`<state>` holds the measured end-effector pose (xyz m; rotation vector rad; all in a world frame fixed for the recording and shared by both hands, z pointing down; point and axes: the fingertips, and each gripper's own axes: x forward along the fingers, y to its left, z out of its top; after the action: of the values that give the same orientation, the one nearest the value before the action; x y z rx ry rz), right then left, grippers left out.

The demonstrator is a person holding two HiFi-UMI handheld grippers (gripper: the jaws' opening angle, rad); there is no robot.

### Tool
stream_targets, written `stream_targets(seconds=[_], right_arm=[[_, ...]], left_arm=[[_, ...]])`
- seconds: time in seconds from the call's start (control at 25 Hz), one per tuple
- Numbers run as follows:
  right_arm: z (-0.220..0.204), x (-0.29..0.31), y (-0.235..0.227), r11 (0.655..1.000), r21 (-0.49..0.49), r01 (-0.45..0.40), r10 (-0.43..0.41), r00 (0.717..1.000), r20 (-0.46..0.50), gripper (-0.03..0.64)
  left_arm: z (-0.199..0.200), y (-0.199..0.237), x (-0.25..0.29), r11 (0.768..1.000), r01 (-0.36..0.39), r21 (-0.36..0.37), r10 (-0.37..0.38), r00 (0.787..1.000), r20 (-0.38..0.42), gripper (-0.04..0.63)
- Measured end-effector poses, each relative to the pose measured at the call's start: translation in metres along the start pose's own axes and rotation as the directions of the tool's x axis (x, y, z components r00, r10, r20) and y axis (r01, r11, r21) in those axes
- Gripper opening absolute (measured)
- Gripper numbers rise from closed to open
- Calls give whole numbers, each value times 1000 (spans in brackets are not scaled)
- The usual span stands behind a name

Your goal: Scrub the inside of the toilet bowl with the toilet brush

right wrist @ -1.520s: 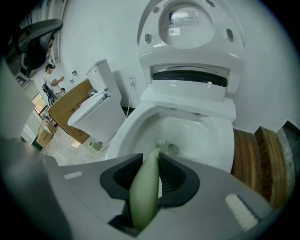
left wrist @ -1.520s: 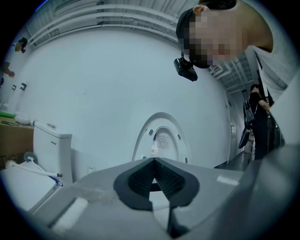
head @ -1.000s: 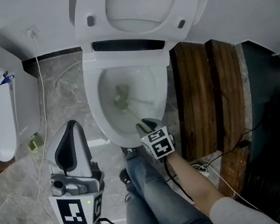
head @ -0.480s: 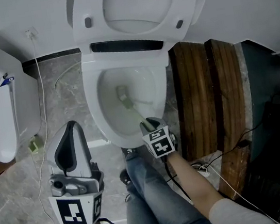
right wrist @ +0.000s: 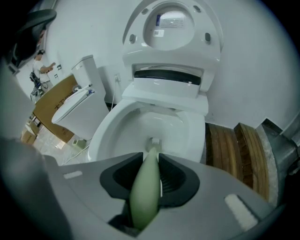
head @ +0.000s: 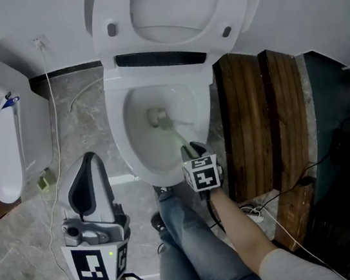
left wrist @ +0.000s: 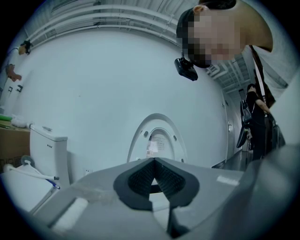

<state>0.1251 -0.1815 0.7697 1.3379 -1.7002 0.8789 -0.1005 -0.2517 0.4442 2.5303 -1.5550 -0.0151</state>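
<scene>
Our right tool [head: 191,148], clamped on the pale green plastic toilet brush [right wrist: 145,187], now scrubs its head further back inside the white ceramic toilet bowl [head: 119,138] than before, widening coverage; our left tool [head: 89,160] hangs closed, empty.

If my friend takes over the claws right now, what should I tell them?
Right claw: shut on the toilet brush handle, with the brush head down inside the toilet bowl, toward the back.
Left claw: shut, empty, held off to the bowl's left.
Lid: up.
Done: brush is in the bowl; how much is scrubbed can't be told.
Left: scrub all around the inside.
</scene>
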Motion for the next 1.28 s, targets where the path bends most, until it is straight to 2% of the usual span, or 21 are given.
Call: stream_targets(seconds=[0.28,0.48,0.76,1.0,1.28], right_arm=[[12,9,-27,991,128,45,-45,999,5,104],[21,18,-40,989,131,72,-73,997,4,104],[35,31,-34,984,161,82,-85,996,10,104],[43,43,-26,982,178,61,-61,998,-5,104],[60,51,-3,991,130,-8,8,1000,0,103]], left_arm=[[-2,5,5,1000,-12,1,12,1000,-13,3],[-5,11,9,1000,-19,-2,19,1000,-22,3],[-9,21,13,999,-33,-7,32,999,-26,3],[-10,33,16,998,-55,-9,54,998,-32,3],[-10,41,18,997,-79,-11,78,995,-59,3]])
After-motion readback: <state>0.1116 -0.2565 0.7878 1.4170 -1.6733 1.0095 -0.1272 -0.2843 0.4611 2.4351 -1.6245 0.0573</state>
